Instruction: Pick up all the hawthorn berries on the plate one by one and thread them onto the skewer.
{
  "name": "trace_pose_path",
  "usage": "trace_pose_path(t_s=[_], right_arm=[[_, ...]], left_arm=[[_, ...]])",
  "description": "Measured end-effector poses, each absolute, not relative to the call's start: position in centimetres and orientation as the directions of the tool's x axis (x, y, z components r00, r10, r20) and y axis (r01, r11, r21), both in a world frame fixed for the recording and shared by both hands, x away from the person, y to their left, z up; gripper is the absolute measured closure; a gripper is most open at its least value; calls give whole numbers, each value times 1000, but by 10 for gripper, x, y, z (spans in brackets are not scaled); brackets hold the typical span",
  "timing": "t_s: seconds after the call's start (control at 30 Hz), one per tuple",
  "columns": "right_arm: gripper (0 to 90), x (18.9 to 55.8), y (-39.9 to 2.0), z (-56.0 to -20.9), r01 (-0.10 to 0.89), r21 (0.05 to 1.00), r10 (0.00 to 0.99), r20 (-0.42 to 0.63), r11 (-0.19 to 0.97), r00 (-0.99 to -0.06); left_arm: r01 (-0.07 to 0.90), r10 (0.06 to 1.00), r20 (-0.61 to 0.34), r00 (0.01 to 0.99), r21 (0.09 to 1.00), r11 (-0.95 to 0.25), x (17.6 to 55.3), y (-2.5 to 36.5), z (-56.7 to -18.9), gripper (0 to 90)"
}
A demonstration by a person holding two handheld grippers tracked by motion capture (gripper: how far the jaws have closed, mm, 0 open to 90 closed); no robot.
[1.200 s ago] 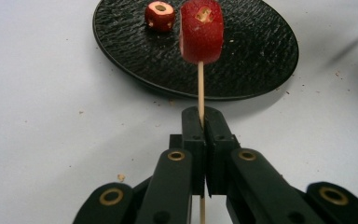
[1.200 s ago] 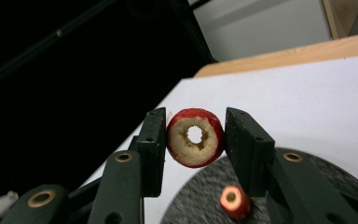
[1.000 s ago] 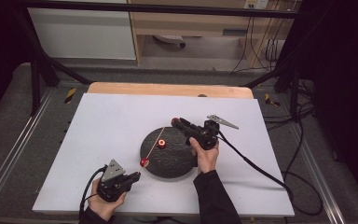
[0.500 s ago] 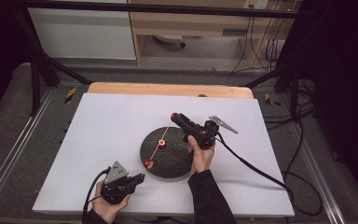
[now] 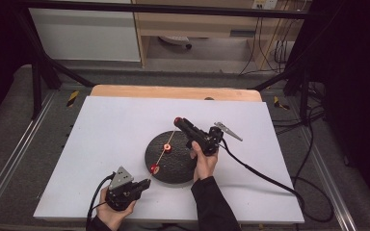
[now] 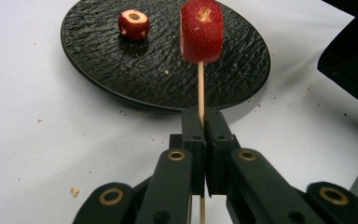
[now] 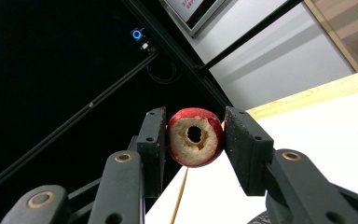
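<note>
The left tongs [image 6: 204,140] are clamped tight on a thin wooden skewer [image 6: 200,88] that already carries one red fruit piece [image 6: 201,30] near its tip. The right tongs [image 7: 195,140] pinch a second cored red piece [image 7: 195,136], held up above the surface [image 5: 106,130]. If its hole misses the tip, the skewer could bend or the soft piece split. On the black plate [image 6: 98,56] lies one more cored piece [image 6: 134,23].

I see a white table top [image 5: 101,144] with a wooden edge [image 5: 173,92] at twelve o'clock. Beyond it stands a wooden shelf unit [image 5: 197,24], with cables [image 5: 270,53] hanging at one o'clock. A black frame bar [image 5: 164,8] crosses the top.
</note>
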State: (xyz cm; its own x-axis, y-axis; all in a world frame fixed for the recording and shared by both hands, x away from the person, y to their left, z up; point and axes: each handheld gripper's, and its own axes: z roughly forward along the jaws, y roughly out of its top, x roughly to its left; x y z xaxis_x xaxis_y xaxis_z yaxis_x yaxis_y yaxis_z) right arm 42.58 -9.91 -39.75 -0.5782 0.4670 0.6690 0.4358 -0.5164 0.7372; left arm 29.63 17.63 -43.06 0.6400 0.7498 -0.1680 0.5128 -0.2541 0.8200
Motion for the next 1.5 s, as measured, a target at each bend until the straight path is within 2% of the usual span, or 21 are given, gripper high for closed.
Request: trace_pose_path(t_s=[0.67,0.83,1.07,1.5], right_arm=[[605,418,-90,-409,453,716,437,690,-531,-578],[608,419,-91,-409,444,720,433,683,-534,-588],[611,418,-90,-412,478,683,391,719,-552,-575],[613,415,-88,-414,522,658,369,745,-543,-556]], left_arm=[[519,751,-195,631,826,-222,295,174,-433,884],[529,746,-227,627,827,-193,294,173,-434,884],[543,743,-252,620,822,-174,293,168,-439,885],[539,756,-242,608,825,-170,297,168,-437,886]])
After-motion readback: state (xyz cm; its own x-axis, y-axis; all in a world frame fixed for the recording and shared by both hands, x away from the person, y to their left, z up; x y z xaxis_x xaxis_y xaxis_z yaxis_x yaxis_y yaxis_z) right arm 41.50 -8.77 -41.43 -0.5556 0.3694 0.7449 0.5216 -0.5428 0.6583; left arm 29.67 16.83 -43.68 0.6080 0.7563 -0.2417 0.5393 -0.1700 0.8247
